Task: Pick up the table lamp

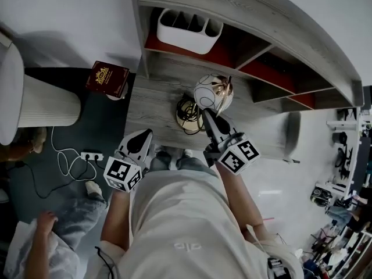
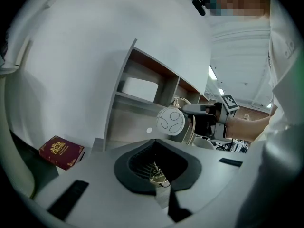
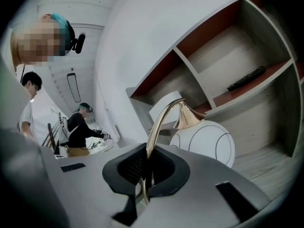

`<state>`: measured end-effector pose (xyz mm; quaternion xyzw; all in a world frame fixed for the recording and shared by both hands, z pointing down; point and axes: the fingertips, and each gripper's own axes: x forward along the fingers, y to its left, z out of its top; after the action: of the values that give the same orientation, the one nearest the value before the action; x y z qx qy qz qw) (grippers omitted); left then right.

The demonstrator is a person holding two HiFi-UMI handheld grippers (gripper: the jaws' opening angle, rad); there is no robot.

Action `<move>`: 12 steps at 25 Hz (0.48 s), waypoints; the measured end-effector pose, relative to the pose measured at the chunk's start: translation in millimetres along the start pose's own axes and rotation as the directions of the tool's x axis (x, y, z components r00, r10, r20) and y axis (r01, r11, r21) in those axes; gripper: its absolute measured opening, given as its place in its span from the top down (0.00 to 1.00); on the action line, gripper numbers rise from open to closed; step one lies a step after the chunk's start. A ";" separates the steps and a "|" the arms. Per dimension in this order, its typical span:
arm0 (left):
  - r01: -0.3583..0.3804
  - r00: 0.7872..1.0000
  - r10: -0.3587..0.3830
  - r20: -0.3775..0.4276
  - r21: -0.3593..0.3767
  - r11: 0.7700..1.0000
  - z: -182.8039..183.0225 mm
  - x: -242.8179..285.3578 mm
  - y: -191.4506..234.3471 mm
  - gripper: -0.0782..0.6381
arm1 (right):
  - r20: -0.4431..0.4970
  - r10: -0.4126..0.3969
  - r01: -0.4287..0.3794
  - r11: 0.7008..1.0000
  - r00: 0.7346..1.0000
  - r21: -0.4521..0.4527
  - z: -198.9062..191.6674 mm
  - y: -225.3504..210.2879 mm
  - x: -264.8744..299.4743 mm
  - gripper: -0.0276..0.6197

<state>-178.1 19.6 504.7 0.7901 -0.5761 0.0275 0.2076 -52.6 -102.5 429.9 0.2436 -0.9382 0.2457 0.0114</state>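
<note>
The table lamp has a white globe shade (image 1: 208,92) (image 2: 170,121) (image 3: 204,146), a curved gold arm (image 3: 159,122) and a round base with a coiled cord (image 1: 187,116). It stands on the grey wooden desk (image 1: 157,92). My right gripper (image 1: 208,116) (image 3: 147,175) is shut on the gold arm just below the shade. My left gripper (image 1: 145,135) (image 2: 159,182) hangs at the desk's front edge, to the left of the lamp base. It is shut with nothing held and does not touch the lamp.
A dark red book (image 1: 107,78) (image 2: 61,152) lies at the desk's left corner. A white organiser (image 1: 189,31) sits in the shelf unit behind the lamp, and a black remote (image 3: 247,78) on another shelf. A power strip (image 1: 92,154) and cable lie on the floor.
</note>
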 end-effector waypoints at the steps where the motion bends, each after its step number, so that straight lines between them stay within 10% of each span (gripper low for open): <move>1: 0.016 1.000 -0.016 -0.009 0.004 1.000 0.0 3.3 0.6 0.87 | 0.011 -0.015 0.015 1.000 1.000 0.001 3.2 -3.0 -1.9 0.91; 12: 0.143 0.988 -0.141 -0.066 0.028 0.989 -1.8 46.0 -9.1 0.87 | 0.083 -0.122 0.123 0.992 0.989 0.001 21.5 -32.6 -30.7 0.91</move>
<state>-154.0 -18.8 516.7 0.8311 -0.5109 0.0475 0.2144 -8.4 -123.5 421.5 0.3107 -0.9217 0.2322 -0.0120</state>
